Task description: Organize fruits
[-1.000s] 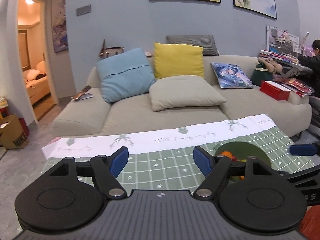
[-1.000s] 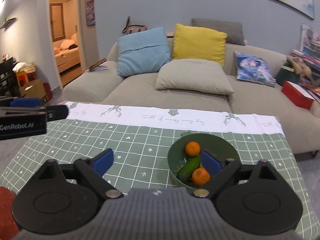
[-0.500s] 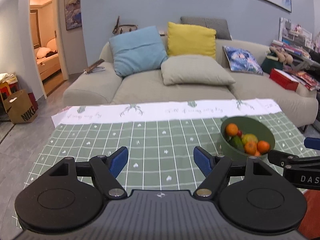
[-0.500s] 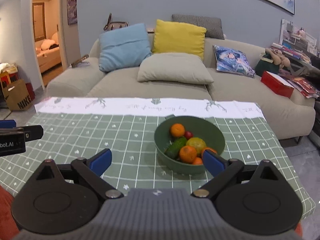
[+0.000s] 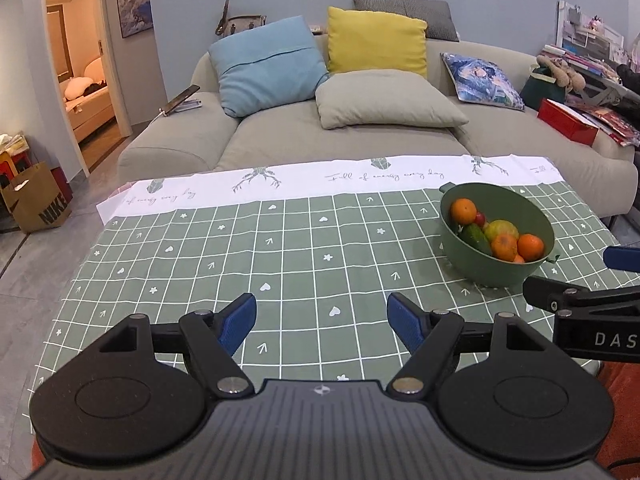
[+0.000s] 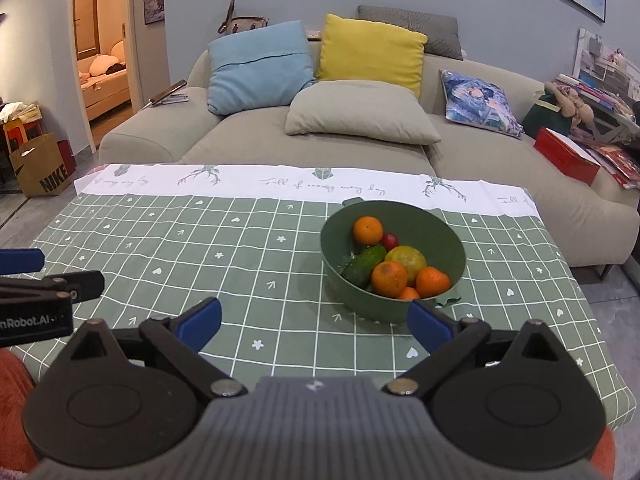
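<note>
A green bowl (image 6: 400,220) (image 5: 476,272) stands on the right half of the checked tablecloth (image 6: 200,240) (image 5: 240,248). It holds several oranges (image 6: 389,278) (image 5: 463,210), a cucumber (image 6: 362,265) (image 5: 475,239), a yellow-green fruit (image 6: 406,258) (image 5: 501,229) and a small red fruit (image 6: 389,241). My right gripper (image 6: 314,320) is open just in front of the bowl, nothing between its blue pads. My left gripper (image 5: 321,318) is open over the cloth's near middle, left of the bowl. Each gripper shows at the edge of the other's view.
A beige sofa (image 6: 248,136) with blue, yellow, grey and patterned cushions stands behind the table. A red box (image 6: 566,156) lies on its right end. A brown paper bag (image 5: 36,200) stands on the floor at left, near a doorway.
Both views have tilted down and drawn back, so more of the table and the whole bowl now show. Both grippers stay open.
</note>
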{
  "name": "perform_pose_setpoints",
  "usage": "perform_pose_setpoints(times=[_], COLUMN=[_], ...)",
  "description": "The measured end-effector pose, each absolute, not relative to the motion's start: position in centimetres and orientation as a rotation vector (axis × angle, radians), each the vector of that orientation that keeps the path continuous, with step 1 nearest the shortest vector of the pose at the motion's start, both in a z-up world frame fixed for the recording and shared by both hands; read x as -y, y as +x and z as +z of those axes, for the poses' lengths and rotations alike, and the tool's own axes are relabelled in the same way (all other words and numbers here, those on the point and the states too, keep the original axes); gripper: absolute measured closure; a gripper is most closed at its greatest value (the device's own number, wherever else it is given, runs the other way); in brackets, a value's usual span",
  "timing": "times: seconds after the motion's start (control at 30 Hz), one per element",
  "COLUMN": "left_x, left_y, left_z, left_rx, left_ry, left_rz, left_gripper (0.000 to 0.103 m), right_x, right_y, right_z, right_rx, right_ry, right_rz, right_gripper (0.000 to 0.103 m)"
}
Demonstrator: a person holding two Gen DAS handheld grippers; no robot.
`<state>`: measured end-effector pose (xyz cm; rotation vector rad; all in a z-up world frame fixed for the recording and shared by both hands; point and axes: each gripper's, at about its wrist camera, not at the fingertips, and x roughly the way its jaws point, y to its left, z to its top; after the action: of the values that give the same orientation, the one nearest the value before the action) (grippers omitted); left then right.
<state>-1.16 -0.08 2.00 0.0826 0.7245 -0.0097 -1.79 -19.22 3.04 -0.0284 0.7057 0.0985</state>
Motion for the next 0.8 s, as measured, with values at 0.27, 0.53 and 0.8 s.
perform_pose_setpoints(times=[0.27,0.53,0.8], left_x=[-0.07,-0.17,-0.16], left_y=[-1.15,-1.15,-1.16], left_z=[2.07,2.14,2.14], left_rx=[-0.726,-0.728,-0.728], left_ry=[0.076,0.077,0.079], left_rz=[-0.006,-0.006,-0.005], left_gripper=[0.016,0.016,0.016], right_x=[18.72,18.73,18.71], right_y=[-1.95,-1.95,-1.95], right_z=[3.26,3.3,3.31], right_rx=[-0.686,-0.684,-0.683], right_ry=[-0.049,-0.049,-0.05], right_rz=[0.114,0.117,0.117], right_gripper=[0.005,0.005,0.005])
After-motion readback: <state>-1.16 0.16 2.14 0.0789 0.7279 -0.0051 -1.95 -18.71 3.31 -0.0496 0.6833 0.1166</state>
